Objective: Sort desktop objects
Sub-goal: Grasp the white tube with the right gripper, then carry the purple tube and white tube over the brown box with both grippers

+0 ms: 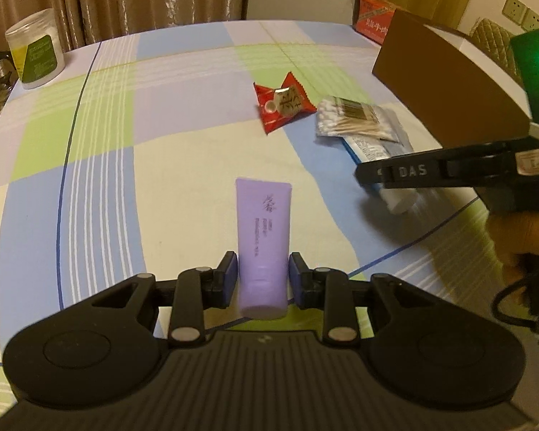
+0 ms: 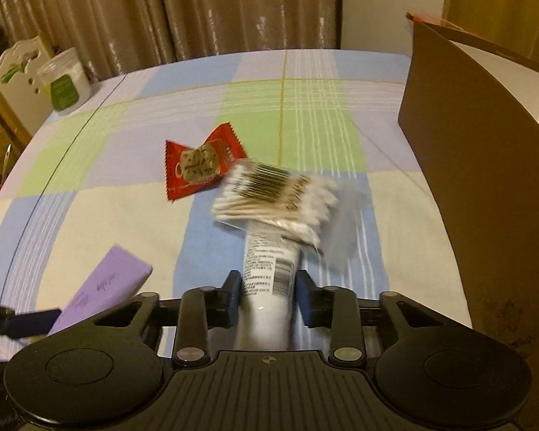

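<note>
Cotton swab pack [image 2: 276,197] motion-blurred; white tube [image 2: 269,287] far end hidden beneath it.

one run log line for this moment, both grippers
left gripper: shut on purple tube | right gripper: shut on white tube | swab pack lies on white tube | candy on table

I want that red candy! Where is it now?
The red candy packet lies on the checked tablecloth mid-table, just left of the cotton swab bag, beyond both grippers; neither touches it.
</note>
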A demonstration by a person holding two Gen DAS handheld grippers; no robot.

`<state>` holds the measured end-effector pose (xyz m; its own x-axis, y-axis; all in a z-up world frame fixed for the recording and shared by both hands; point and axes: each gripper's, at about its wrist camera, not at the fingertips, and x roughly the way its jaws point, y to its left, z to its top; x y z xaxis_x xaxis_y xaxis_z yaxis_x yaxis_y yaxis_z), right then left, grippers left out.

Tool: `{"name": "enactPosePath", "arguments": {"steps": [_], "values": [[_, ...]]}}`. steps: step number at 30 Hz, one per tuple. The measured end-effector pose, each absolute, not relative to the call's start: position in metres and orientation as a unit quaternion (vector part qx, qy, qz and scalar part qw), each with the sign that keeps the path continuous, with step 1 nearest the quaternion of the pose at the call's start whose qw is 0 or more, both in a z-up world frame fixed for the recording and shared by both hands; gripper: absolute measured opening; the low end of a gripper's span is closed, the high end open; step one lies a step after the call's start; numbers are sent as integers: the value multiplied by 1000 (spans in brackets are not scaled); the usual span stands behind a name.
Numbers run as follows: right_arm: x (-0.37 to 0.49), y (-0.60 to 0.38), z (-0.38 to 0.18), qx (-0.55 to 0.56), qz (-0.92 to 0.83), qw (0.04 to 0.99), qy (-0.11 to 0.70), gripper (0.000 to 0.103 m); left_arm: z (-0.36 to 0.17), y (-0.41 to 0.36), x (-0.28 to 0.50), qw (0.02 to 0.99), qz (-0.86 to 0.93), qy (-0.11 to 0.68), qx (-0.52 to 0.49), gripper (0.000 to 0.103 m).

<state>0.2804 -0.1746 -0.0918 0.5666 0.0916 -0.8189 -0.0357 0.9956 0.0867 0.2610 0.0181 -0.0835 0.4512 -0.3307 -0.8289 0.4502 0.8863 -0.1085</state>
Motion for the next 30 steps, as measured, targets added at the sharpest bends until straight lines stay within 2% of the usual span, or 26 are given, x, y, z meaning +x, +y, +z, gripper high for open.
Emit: {"name": "enactPosePath", "arguments": {"steps": [2,6,9,30], "values": [[275,-175,-91,30,44,881,470,29,-86,16,261,847,-230,474,75,30],[261,-176,-89,25,56,877,477,29,-90,11,257,844,-233,472,100,30],[249,-178,-87,27,63,873,483,29,-90,10,256,844,-233,470,111,25],[167,-198,-39,34,136,865,481,28,-54,15,201,852,-218,471,69,24]]}}
